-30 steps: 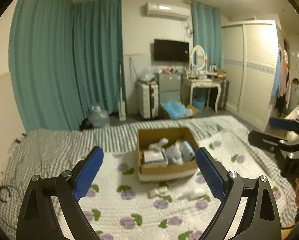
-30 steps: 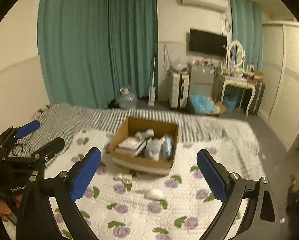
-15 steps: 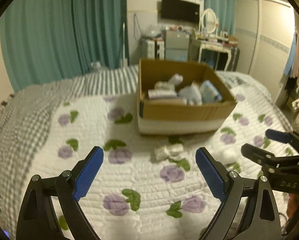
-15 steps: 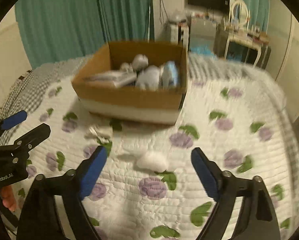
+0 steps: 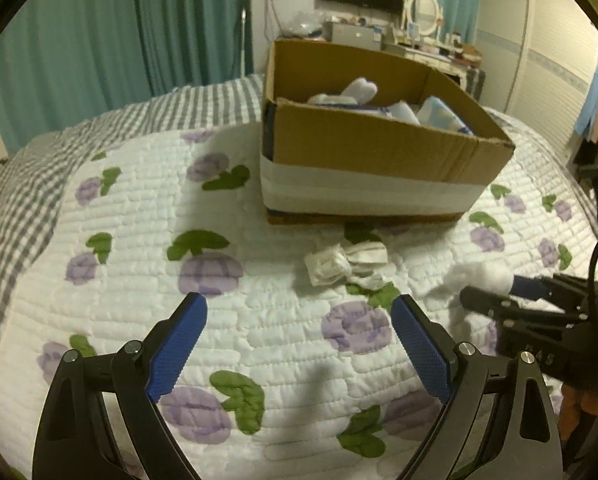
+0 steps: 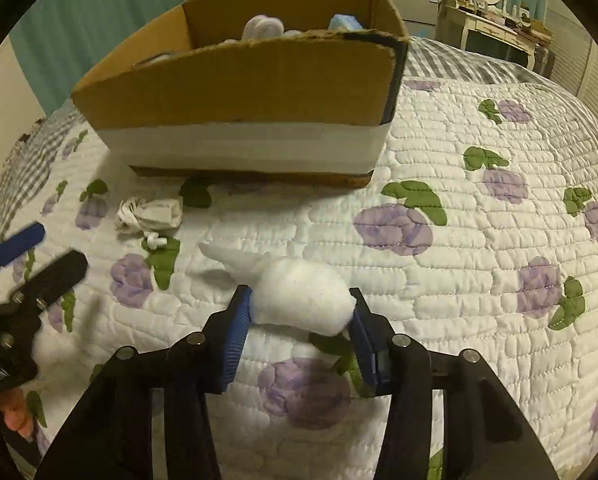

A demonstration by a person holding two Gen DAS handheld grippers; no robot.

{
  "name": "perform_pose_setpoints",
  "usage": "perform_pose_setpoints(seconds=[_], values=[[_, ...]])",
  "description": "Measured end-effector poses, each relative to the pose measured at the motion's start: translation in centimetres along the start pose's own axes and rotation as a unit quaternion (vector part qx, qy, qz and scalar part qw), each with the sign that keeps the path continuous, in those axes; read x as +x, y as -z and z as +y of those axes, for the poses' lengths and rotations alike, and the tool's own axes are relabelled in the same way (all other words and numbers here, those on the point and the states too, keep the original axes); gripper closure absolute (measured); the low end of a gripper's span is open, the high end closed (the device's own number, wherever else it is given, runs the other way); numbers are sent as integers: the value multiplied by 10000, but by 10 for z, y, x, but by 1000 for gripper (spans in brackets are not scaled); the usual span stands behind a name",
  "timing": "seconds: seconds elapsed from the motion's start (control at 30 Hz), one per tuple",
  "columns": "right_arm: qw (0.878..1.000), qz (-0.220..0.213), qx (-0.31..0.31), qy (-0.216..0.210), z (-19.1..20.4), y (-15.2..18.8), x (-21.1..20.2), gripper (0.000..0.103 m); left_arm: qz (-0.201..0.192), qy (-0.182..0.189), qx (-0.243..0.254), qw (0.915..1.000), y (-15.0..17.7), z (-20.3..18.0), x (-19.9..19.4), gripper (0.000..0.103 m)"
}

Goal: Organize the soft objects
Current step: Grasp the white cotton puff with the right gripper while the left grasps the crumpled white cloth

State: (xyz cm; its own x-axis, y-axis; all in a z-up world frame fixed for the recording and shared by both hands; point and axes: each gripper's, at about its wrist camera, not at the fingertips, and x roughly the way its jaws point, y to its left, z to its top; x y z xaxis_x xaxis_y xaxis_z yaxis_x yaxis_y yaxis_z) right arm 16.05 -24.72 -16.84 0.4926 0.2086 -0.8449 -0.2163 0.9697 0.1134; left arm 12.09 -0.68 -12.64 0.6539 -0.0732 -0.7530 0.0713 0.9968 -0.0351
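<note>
Right gripper [image 6: 301, 308] jaws clamped on a fluffy white cotton wad [image 6: 299, 296], resting on the quilted bed cover [image 6: 479, 264] with purple flower print, just in front of the cardboard box [image 6: 251, 80]. Left gripper [image 5: 299, 308] jaws wide apart, hovering over the quilt. Crumpled white cloth bundle [image 5: 345, 262] lies near the box's white-taped base. Box holds soft white and blue items

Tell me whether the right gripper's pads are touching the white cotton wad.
Touching. In the right wrist view both blue pads press against the sides of the white cotton wad, with no gap showing on either side.
</note>
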Motion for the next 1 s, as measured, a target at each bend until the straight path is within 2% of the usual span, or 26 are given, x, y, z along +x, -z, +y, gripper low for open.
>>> perform_pose_setpoints(seconds=[0.17, 0.4, 0.57, 0.63, 0.73, 0.77, 0.8, 0.83, 1.0], values=[[9997, -204, 96, 8, -9, -7, -11, 60, 34, 23, 78, 10000, -3, -8, 2, 9], [9987, -512, -7, 20, -6, -29, -23, 60, -60, 10, 448, 9990, -20, -30, 18, 9], [9986, -511, 68, -68, -11, -28, -16, 60, 180, 104, 424, 9989, -20, -33, 46, 10], [9989, -462, 87, -69, -11, -27, -10, 60, 243, 67, 291, 9993, -21, -30, 54, 17], [9990, -415, 131, -116, -12, -25, -4, 60, 348, 194, 75, 9992, -24, -24, 66, 18], [9990, -404, 137, -124, -12, -25, -2, 60, 370, 245, 25, 9990, -24, -22, 68, 25], [9991, -394, 131, -119, -12, -25, -1, 60, 389, 283, 2, 9988, -23, -21, 70, 37], [9991, -381, 119, -117, -11, -24, 1, 60, 432, 325, 1, 9985, -23, -20, 72, 41], [9991, -395, 78, -102, -8, -23, -1, 60, 454, 369, 57, 9983, -21, -22, 69, 45]])
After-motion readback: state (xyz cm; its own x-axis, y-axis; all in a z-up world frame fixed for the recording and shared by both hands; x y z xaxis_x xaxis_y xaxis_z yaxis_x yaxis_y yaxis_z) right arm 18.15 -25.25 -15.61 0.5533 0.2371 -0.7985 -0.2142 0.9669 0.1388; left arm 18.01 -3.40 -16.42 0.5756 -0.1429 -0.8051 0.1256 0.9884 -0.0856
